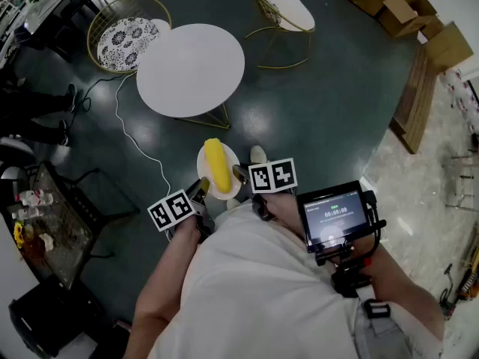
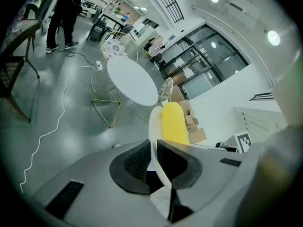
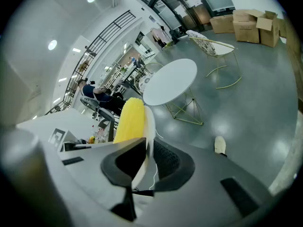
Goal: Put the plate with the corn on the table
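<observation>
A small white plate (image 1: 204, 159) carries a yellow corn cob (image 1: 217, 164) and hangs in the air above the dark floor, short of the round white table (image 1: 191, 69). My left gripper (image 1: 200, 188) is shut on the plate's left rim, my right gripper (image 1: 239, 173) on its right rim. In the left gripper view the plate (image 2: 154, 126) stands edge-on between the jaws, with the corn (image 2: 173, 123) beside it and the table (image 2: 132, 81) ahead. The right gripper view shows the plate (image 3: 148, 123), the corn (image 3: 129, 120) and the table (image 3: 171, 81) likewise.
Two gold wire chairs (image 1: 127, 30) (image 1: 283, 10) stand beyond the table. A white cable (image 1: 135, 140) trails across the floor. A dark side table with bottles (image 1: 45, 219) is at the left, cardboard boxes (image 1: 397, 6) at the far right. A person's legs (image 1: 34, 111) show at left.
</observation>
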Demonstrator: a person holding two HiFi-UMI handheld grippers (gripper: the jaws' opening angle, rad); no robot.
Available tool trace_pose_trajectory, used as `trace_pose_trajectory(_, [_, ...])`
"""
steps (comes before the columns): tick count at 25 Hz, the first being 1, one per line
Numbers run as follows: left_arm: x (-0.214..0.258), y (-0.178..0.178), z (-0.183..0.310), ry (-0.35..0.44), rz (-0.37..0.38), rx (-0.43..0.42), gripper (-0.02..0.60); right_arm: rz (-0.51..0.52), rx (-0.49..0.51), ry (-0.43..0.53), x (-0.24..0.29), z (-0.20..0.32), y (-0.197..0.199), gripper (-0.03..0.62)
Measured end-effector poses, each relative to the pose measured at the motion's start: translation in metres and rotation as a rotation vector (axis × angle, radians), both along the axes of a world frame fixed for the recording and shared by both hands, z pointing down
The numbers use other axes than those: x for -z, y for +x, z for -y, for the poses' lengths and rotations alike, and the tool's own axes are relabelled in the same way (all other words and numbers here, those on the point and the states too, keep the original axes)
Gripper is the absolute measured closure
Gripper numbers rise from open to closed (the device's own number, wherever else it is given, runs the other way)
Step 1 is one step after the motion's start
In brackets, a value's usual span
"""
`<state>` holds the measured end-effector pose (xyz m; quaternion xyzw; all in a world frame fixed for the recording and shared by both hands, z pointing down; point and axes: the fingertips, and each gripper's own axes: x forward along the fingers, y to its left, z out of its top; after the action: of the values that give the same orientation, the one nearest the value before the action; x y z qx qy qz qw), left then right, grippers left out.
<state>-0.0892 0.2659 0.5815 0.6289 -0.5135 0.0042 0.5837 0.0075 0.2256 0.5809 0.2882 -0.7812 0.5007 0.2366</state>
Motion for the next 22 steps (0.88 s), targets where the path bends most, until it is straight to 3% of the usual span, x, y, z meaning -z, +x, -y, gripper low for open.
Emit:
trace_pose_trajectory(4, [0.011,0.014,-0.027,0.005,-0.006,-0.039,0.535,0.054,-0.042,-0.030,0.012,-0.032,0.016,0.539])
trace_pose_trajectory(10, [0.016,0.014,-0.027,0.029,-0.011,-0.059,0.534,0.061,-0.075,-0.021,0.017,-0.033,0.017,0.539])
trace_pose_trajectory(22, [0.030,0.021,-0.051,0.065,-0.015,-0.041,0.534,0.065,-0.044,0.018,0.030,-0.055,0.022,0.539])
